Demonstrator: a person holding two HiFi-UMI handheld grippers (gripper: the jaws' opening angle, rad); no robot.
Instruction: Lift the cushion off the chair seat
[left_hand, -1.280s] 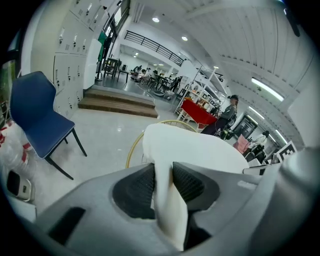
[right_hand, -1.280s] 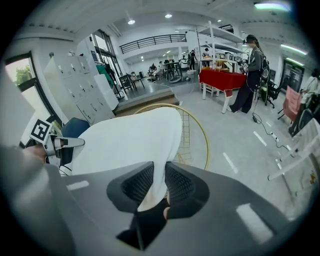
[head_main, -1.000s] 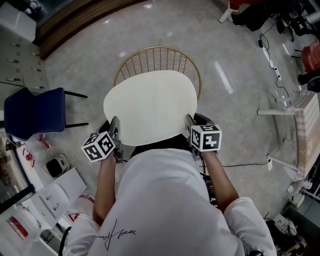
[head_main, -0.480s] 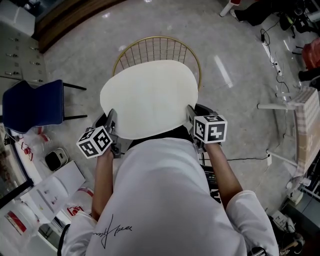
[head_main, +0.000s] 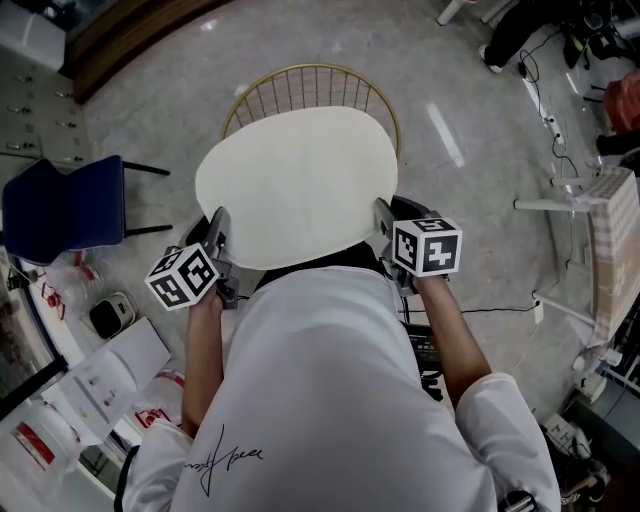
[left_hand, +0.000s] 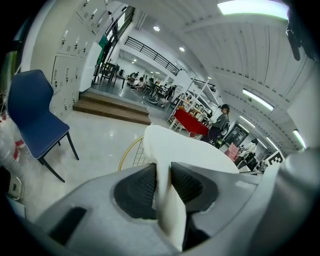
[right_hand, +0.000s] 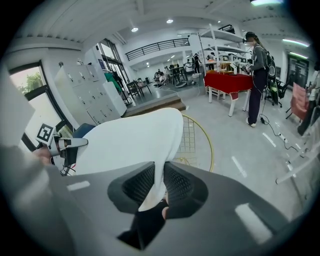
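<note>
Tilting downward, left gripper (head_main: 219, 238) and right gripper (head_main: 384, 222) — jaws clamped on cushion (head_main: 300, 185) edges.

Cushion (head_main: 295, 185) a little higher above the gold wire chair (head_main: 310, 88) than a second ago.

Head view. Cushion (head_main: 298, 185) at centre frame, over the chair (head_main: 312, 88). The chair's wire back shows past the cushion's upper edge.

Left gripper (head_main: 218, 235) sits at the cushion's lower-left edge and right gripper (head_main: 384, 220) at its lower-right edge. The cushion's edge lies between each pair of jaws.

The person's torso is below the cushion, at bottom centre.

Second chair (head_main: 62, 212) at the left edge, well apart from the first. Papers (head_main: 112, 378) at lower left. Steps (head_main: 140, 45) run across the upper left corner.
</note>
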